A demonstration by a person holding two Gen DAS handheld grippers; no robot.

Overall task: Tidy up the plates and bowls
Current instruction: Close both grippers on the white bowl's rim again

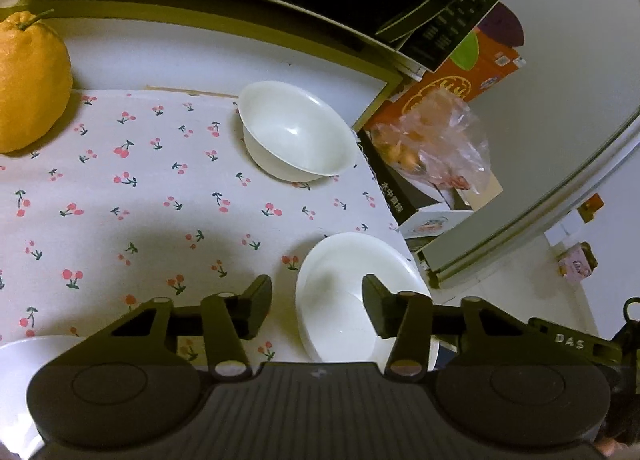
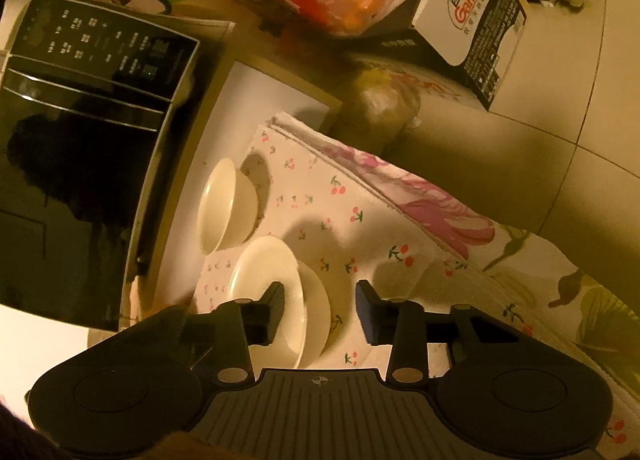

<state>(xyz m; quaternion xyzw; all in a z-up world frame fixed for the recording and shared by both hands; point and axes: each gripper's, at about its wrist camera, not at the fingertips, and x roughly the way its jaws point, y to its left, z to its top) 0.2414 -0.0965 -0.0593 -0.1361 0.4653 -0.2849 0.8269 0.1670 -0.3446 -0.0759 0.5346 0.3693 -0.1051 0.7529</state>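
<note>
In the left wrist view a white bowl point(image 1: 298, 132) stands at the far right of the cherry-print cloth point(image 1: 140, 200). A white bowl sitting on a white plate point(image 1: 352, 300) lies near the cloth's right edge. My left gripper point(image 1: 316, 306) is open, its jaws either side of that stack's near rim, holding nothing. A white rim point(image 1: 28, 356) shows at lower left. In the right wrist view the lone bowl point(image 2: 224, 206) and the bowl on the plate point(image 2: 280, 288) appear. My right gripper point(image 2: 320, 310) is open and empty over the stack.
A large orange point(image 1: 28, 80) sits at the cloth's far left. A black microwave point(image 2: 80, 148) stands behind the cloth. Boxes and a plastic bag of fruit point(image 1: 436, 140) sit beyond the table's right edge. A floral cloth point(image 2: 440, 200) hangs over the edge.
</note>
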